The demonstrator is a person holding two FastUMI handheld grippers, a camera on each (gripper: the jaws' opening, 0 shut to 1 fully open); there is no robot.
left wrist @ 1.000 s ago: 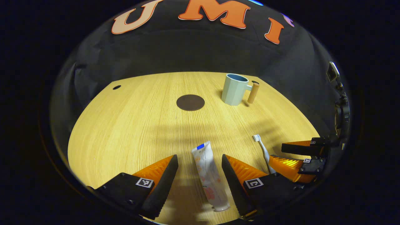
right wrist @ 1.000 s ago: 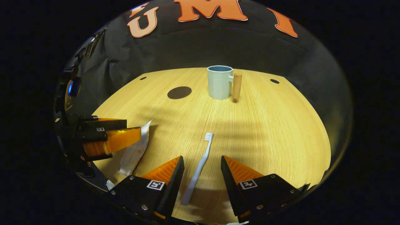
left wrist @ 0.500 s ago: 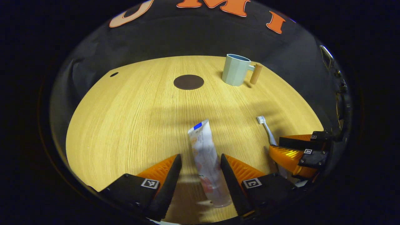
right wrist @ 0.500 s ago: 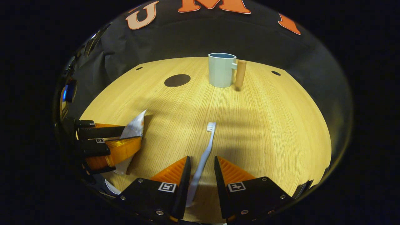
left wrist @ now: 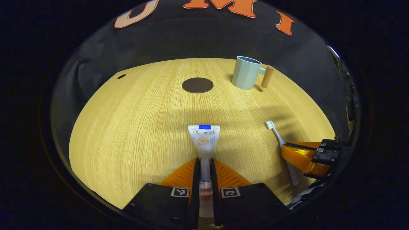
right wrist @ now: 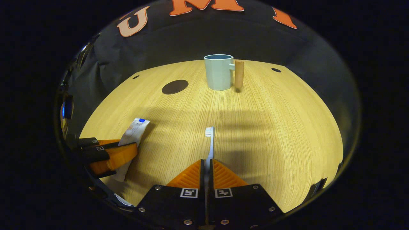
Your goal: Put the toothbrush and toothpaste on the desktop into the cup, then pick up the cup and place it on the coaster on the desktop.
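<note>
In the left gripper view my left gripper (left wrist: 204, 161) is shut on a white toothpaste tube (left wrist: 204, 140), whose flat end points away from me. To its right my right gripper (left wrist: 295, 150) pinches a white toothbrush (left wrist: 277, 135). The right gripper view has my right gripper (right wrist: 207, 163) shut on the toothbrush (right wrist: 210, 143), bristles forward, and my left gripper (right wrist: 119, 150) at the left, closed on the toothpaste tube (right wrist: 135, 131). A pale blue cup (right wrist: 218, 72) with a wooden handle stands upright at the table's far side. The dark round coaster (right wrist: 174, 87) lies to the cup's left.
The light wooden table (left wrist: 134, 121) carries the cup (left wrist: 246, 72) and the coaster (left wrist: 197, 85) toward its far edge. Small dark holes (left wrist: 121, 76) mark the far corners of the top. Black cloth hangs behind the table.
Both grippers have closed: the left one onto the toothpaste tube, the right one onto the toothbrush handle. The tube has turned flat side toward me. The cup and coaster stayed put.
</note>
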